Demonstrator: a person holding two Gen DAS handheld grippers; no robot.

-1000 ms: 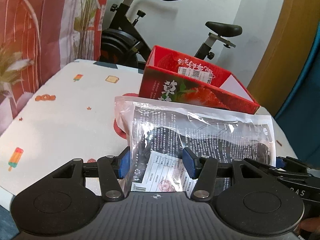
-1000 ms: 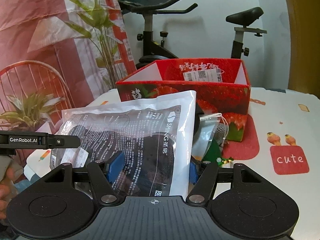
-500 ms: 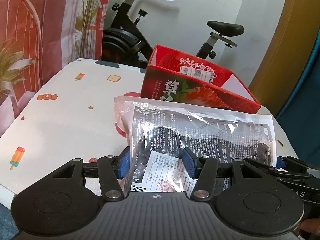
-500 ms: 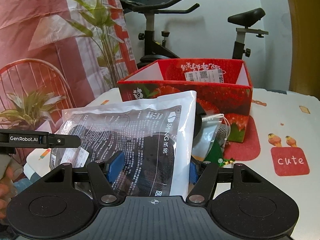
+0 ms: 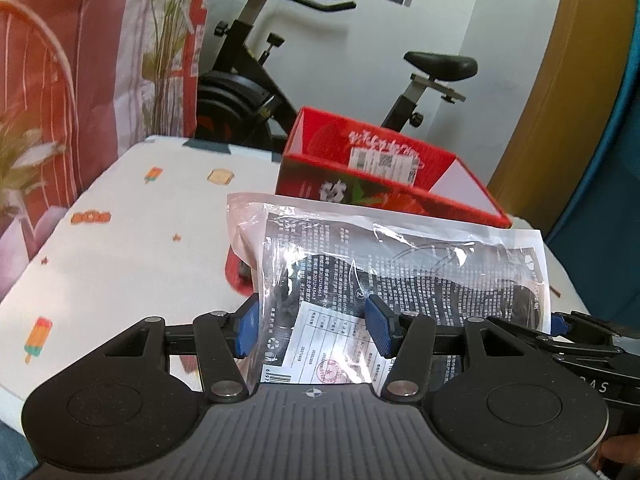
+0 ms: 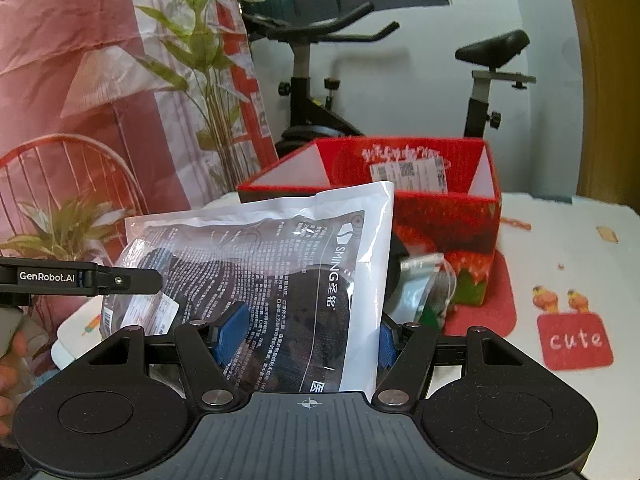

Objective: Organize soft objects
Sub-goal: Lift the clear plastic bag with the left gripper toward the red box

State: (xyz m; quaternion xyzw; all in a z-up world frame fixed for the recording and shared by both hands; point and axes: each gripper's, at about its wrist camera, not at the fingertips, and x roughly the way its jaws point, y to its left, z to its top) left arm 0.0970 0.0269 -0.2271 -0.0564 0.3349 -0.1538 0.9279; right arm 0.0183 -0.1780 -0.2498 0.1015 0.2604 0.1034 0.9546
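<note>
A: Well, we have the plastic packet (image 5: pixel 404 280) pinched between the jaws of the left gripper (image 5: pixel 312 330), whose blue pads (image 5: pixel 244 328) press on its near end, where a white label with a barcode shows.

B: And in the right wrist view we see the same packet (image 6: pixel 280 272) clamped by the right gripper (image 6: pixel 304 336) at its other end. One blue pad (image 6: pixel 230 332) shows through the film at 9 o'clock, while the pad at 3 o'clock is mostly hidden behind the white edge marked SMING.

A: So we hold it in both grippers, lifted above the bench (image 5: pixel 120 248) and stretched between them. Its dark contents show through the printed film.

B: The red strawberry box (image 6: pixel 452 216) stands on the bench just beyond the packet, at 12 o'clock from us, with its top open and a shipping label on the inner far wall.

A: From the left wrist the box (image 5: pixel 384 184) sits at about 1 o'clock, partly behind the packet's upper edge.

B: We also see a smaller clear pouch (image 6: pixel 424 288) at 2 o'clock, lying close against the front of the box; we cannot tell what is in it.

A: An exercise bike (image 5: pixel 256 92) stands behind the bench.

B: A red "cute" patch (image 6: pixel 574 342) is printed on the bench cover at 3 o'clock.
</note>
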